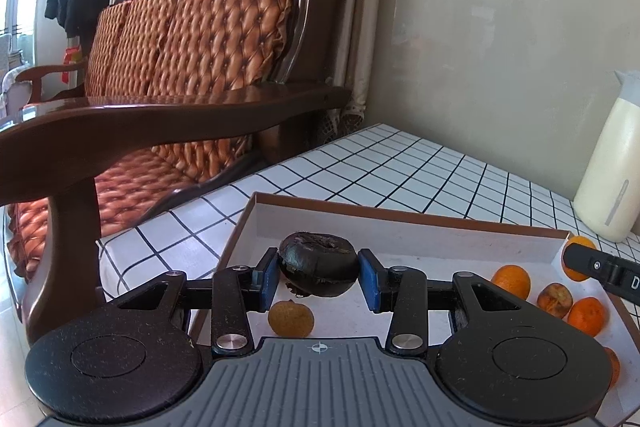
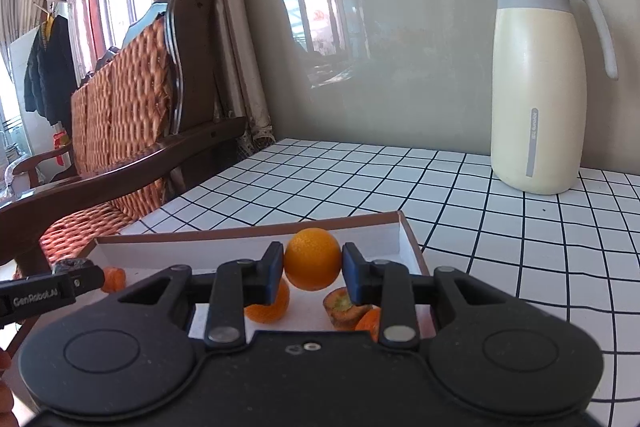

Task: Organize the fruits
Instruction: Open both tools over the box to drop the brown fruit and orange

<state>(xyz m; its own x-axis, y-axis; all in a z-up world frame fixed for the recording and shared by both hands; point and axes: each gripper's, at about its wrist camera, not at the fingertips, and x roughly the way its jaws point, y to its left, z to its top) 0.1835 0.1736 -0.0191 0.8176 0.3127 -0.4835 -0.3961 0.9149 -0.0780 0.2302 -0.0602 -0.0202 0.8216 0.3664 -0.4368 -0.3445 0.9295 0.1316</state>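
My left gripper (image 1: 318, 273) is shut on a dark, shrivelled round fruit (image 1: 318, 269), held just above the floor of a shallow white box (image 1: 440, 239) with a brown rim. Under it lies a small tan fruit (image 1: 291, 318). Several oranges (image 1: 511, 281) and a brown rotten fruit (image 1: 554, 300) lie at the box's right. My right gripper (image 2: 313, 267) is shut on an orange (image 2: 313, 259) over the same box (image 2: 384, 245). Below it lie another orange (image 2: 276, 305) and a brown, split fruit (image 2: 342, 307). The right gripper's tip (image 1: 600, 267) shows in the left wrist view, the left gripper's tip (image 2: 76, 277) in the right wrist view.
The box sits on a white table with a black grid (image 2: 400, 187). A cream thermos jug (image 2: 536, 87) with a grey lid stands at the back right. A dark wooden sofa with orange quilted cushions (image 1: 192, 39) runs along the table's left edge. A wall closes the back.
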